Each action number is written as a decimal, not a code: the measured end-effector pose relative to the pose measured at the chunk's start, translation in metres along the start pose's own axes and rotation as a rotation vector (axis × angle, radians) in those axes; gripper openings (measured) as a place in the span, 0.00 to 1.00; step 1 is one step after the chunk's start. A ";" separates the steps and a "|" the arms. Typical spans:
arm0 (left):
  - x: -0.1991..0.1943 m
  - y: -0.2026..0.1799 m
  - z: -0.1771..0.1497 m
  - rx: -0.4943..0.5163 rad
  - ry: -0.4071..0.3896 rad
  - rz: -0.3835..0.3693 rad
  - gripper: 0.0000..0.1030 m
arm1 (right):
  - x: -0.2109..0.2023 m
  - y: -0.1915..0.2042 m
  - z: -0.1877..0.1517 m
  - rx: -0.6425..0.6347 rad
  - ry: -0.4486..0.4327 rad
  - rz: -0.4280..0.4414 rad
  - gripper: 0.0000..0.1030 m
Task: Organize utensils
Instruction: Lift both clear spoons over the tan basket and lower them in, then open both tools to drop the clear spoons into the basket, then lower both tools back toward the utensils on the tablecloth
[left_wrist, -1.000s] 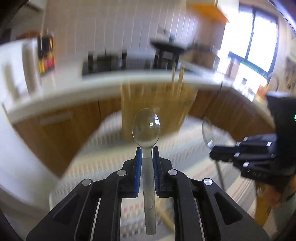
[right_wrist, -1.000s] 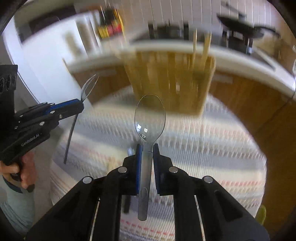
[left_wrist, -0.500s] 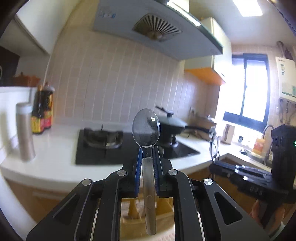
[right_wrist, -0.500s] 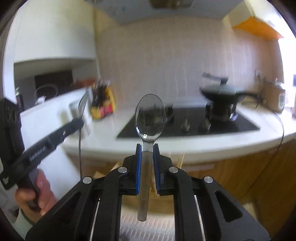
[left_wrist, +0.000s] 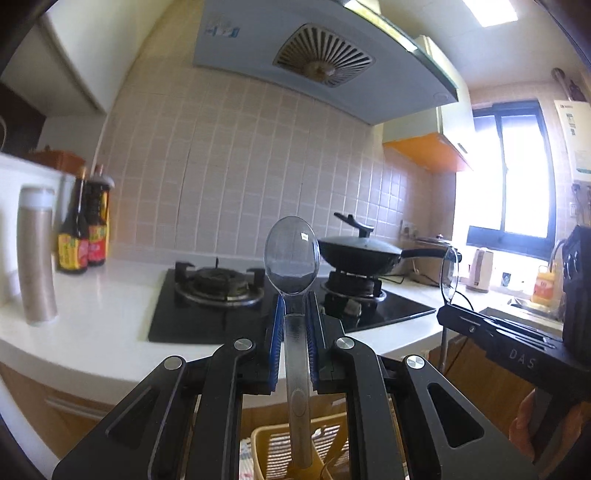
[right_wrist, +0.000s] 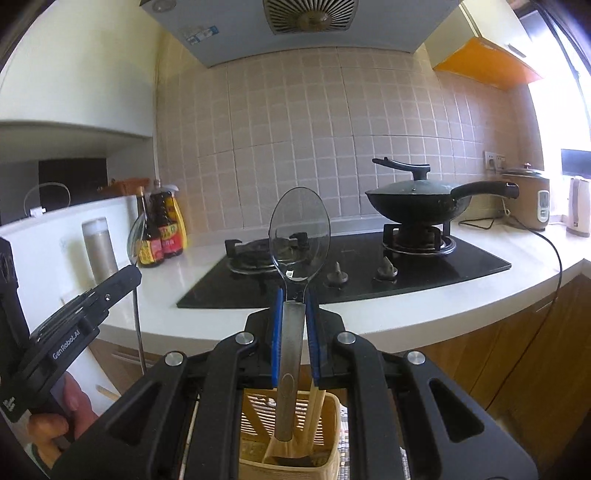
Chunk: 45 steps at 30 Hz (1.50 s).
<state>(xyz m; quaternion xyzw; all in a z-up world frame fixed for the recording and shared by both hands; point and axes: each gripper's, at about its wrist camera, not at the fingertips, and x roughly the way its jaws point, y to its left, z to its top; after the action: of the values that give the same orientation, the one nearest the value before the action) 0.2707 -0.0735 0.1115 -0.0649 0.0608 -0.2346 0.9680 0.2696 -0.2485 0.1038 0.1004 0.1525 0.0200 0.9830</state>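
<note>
Both grippers were black, with blue pads and silver screws. One bore white lettering. Bare skin showed on a hand.

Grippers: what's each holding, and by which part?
Left gripper: clear spoon, by the handle just below the bowl. Right gripper: second clear spoon, same place.

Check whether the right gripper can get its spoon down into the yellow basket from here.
Probably yes. The right gripper is shut on its spoon, whose handle hangs right over the open top of the basket. Only wooden sticks stand inside, leaving room beside them.
</note>
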 end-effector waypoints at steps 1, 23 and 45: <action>0.002 0.002 -0.003 -0.008 0.000 0.004 0.10 | 0.002 0.000 -0.003 -0.006 0.001 -0.002 0.10; -0.071 0.013 0.003 -0.051 0.064 -0.041 0.44 | -0.047 0.018 -0.029 -0.055 0.108 0.046 0.14; -0.181 -0.002 -0.030 -0.063 0.420 -0.061 0.55 | -0.085 0.058 -0.105 0.035 0.672 0.203 0.31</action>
<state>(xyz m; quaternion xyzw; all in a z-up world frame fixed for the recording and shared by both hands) 0.1062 0.0056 0.0983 -0.0468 0.2666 -0.2701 0.9240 0.1557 -0.1775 0.0426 0.1197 0.4571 0.1468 0.8690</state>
